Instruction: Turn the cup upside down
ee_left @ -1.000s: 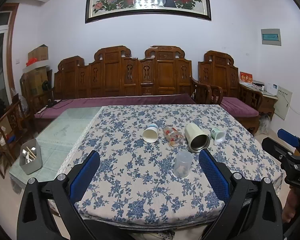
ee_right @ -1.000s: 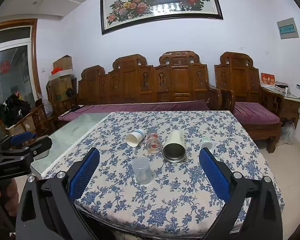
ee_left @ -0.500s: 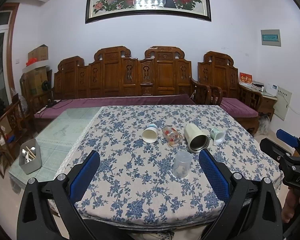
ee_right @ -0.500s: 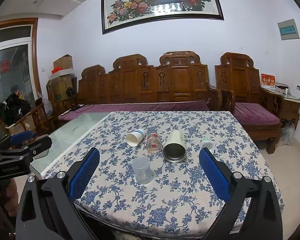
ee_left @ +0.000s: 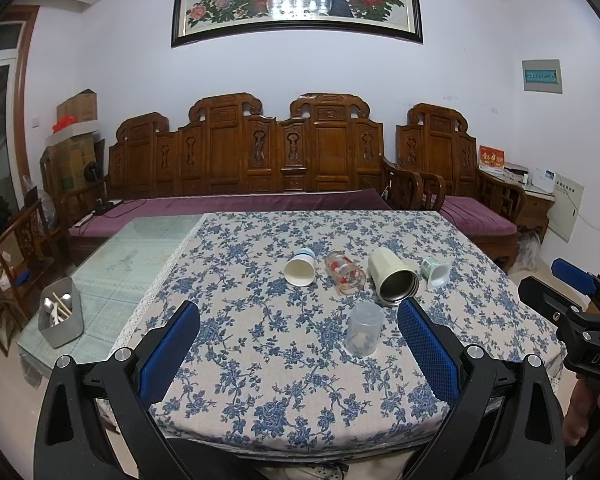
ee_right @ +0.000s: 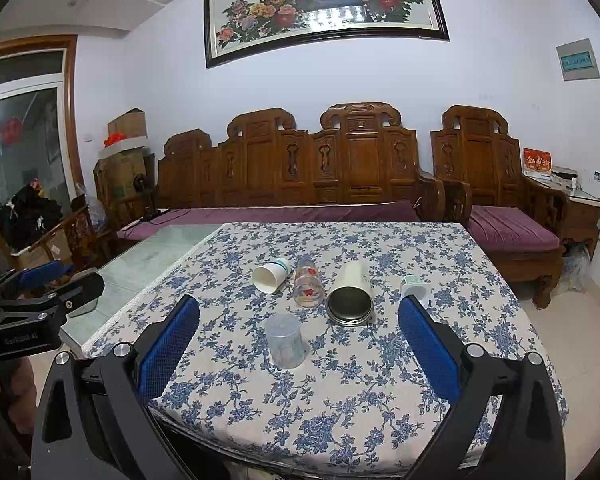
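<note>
A clear plastic cup (ee_left: 365, 329) stands on the floral tablecloth (ee_left: 260, 360), nearest to me; it also shows in the right wrist view (ee_right: 284, 341). Behind it lie on their sides a white paper cup (ee_left: 300, 267), a glass with red print (ee_left: 345, 277), a cream steel tumbler (ee_left: 392, 282) and a small green-white cup (ee_left: 436, 271). My left gripper (ee_left: 298, 350) is open and empty, short of the table's near edge. My right gripper (ee_right: 298, 350) is open and empty, also back from the cups.
A grey box of utensils (ee_left: 60, 322) stands on the glass tabletop at the left. Carved wooden benches with purple cushions (ee_left: 236, 204) line the far side. The other gripper shows at the right edge (ee_left: 572, 320) of the left wrist view.
Both views have barely shifted; the left gripper has drifted back a touch. No cup has moved.
</note>
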`<move>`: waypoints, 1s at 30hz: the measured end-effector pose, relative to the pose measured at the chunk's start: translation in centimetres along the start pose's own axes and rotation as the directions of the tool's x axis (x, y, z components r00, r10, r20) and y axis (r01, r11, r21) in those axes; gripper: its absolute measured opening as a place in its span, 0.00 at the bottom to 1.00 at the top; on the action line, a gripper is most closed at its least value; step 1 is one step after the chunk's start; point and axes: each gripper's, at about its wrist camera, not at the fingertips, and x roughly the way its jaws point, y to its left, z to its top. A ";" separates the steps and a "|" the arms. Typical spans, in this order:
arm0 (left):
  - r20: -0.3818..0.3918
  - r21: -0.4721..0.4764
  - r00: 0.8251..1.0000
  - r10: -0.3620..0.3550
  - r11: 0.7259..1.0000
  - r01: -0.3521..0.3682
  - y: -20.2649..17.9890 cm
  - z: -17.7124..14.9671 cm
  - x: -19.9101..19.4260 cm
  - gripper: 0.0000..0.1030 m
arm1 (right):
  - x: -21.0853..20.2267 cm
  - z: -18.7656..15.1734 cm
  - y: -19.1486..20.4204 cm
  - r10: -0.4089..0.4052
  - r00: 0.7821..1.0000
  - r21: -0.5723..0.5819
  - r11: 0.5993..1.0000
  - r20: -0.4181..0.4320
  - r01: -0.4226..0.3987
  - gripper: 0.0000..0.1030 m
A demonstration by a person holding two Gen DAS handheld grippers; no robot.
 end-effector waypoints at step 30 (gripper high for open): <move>0.007 -0.002 1.000 -0.004 1.000 0.004 -0.1 0.0 -0.3 0.92 | 0.2 -0.1 0.2 0.004 1.000 0.000 1.000 -0.001 -0.004 0.97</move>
